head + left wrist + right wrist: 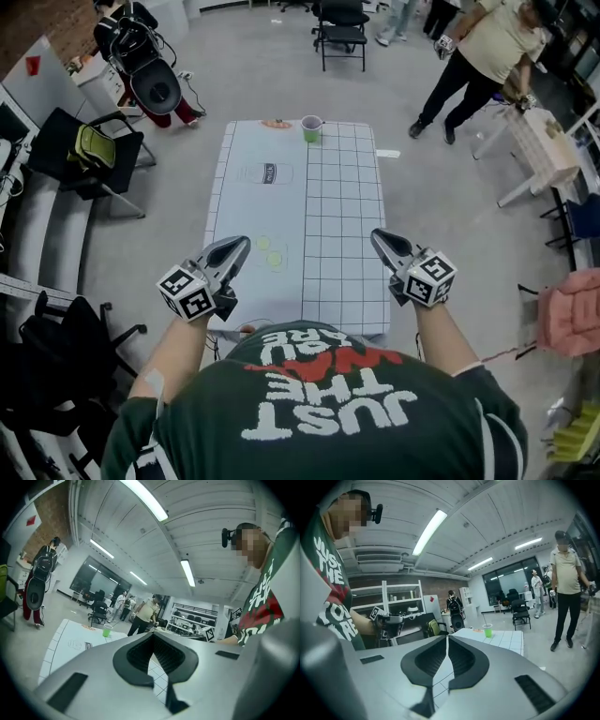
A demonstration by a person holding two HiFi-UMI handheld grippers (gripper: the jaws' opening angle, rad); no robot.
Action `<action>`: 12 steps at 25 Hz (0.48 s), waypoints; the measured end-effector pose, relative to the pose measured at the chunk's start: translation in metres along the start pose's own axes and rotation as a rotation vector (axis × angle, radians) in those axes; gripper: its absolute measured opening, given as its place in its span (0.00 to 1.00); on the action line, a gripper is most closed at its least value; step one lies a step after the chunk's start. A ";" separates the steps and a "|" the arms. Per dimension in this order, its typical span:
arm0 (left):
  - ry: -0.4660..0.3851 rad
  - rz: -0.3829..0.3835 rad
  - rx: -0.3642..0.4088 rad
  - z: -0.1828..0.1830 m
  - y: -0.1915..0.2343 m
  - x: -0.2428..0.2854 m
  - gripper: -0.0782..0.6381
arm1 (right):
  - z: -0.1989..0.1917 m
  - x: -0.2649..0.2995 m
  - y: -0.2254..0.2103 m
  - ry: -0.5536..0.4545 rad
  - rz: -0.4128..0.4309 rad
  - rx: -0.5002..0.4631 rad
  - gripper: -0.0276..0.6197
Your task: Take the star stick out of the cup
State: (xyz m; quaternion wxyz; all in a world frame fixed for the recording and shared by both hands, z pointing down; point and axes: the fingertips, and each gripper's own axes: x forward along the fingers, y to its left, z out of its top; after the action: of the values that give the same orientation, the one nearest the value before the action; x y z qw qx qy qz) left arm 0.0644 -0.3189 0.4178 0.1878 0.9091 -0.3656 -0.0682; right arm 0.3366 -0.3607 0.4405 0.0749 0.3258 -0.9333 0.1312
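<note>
A green cup (pixel 311 129) stands at the far edge of the white gridded table (pixel 342 216), well ahead of both grippers. In the right gripper view a thin stick (pixel 483 619) rises out of the cup (pixel 488 631); its star end is too small to make out. The cup (pixel 108 631) also shows small in the left gripper view. My left gripper (pixel 242 245) hovers over the near left of the table, shut and empty. My right gripper (pixel 377 236) hovers over the near right, also shut and empty. Each pair of jaws meets at the tips, left gripper (pixel 152 636), right gripper (pixel 447 637).
A small orange flat thing (pixel 277 123) lies left of the cup. Two pale green discs (pixel 269 251) and a printed label (pixel 268 173) mark the table's left half. Chairs (pixel 342 33), a golf bag (pixel 150 70), a person (pixel 483 61) and a white side table (pixel 539 145) stand around.
</note>
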 end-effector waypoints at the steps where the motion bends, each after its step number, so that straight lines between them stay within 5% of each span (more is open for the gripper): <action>1: -0.001 0.006 0.005 0.004 0.007 0.000 0.12 | 0.003 0.011 -0.007 0.005 -0.002 -0.005 0.10; 9: -0.003 -0.019 0.034 0.035 0.082 0.004 0.12 | 0.044 0.108 -0.055 0.051 -0.076 -0.109 0.11; 12: 0.011 -0.014 0.035 0.042 0.111 0.014 0.12 | 0.056 0.144 -0.078 0.072 -0.119 -0.147 0.20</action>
State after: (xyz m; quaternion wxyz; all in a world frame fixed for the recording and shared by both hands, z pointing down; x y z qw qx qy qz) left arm -0.0074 -0.4141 0.4230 0.1732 0.9151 -0.3595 -0.0582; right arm 0.2707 -0.5209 0.4350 0.1399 0.3695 -0.9160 0.0695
